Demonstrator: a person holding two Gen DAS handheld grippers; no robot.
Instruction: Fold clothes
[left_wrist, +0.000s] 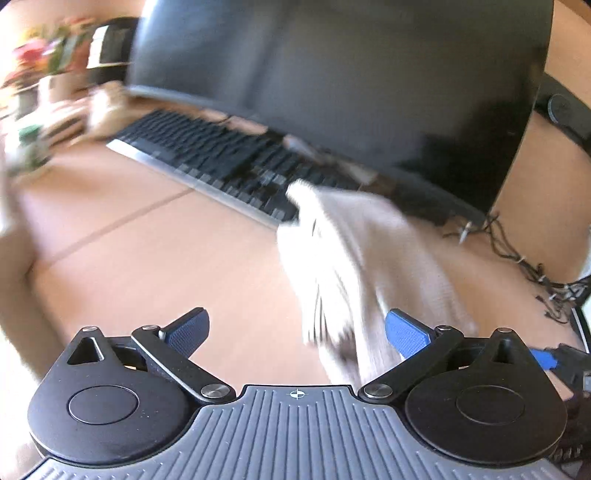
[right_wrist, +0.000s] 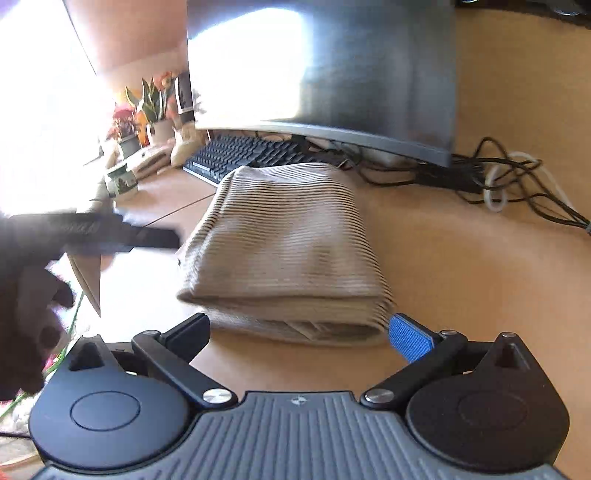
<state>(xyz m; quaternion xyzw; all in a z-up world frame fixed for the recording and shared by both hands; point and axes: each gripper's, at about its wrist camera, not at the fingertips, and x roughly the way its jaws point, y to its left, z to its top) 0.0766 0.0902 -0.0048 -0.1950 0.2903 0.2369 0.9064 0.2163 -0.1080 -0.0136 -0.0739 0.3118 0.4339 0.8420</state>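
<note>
A beige garment with thin dark stripes (right_wrist: 291, 251) lies folded in a thick stack on the wooden desk (right_wrist: 461, 280), its folded edge toward the camera. My right gripper (right_wrist: 299, 328) is open, its fingers spread just in front of that near edge, not touching it. In the left wrist view the same garment (left_wrist: 354, 266) appears blurred, lying between the keyboard and my left gripper (left_wrist: 295, 328), which is open with nothing between its blue pads (left_wrist: 406, 334). The left gripper's dark body (right_wrist: 92, 229) shows at the left of the right wrist view.
A black keyboard (left_wrist: 221, 162) and a large dark monitor (left_wrist: 351, 81) stand behind the garment. Tangled cables (right_wrist: 509, 177) lie at the right rear. Potted plants (right_wrist: 147, 107) and a mug (right_wrist: 122, 182) sit at the far left.
</note>
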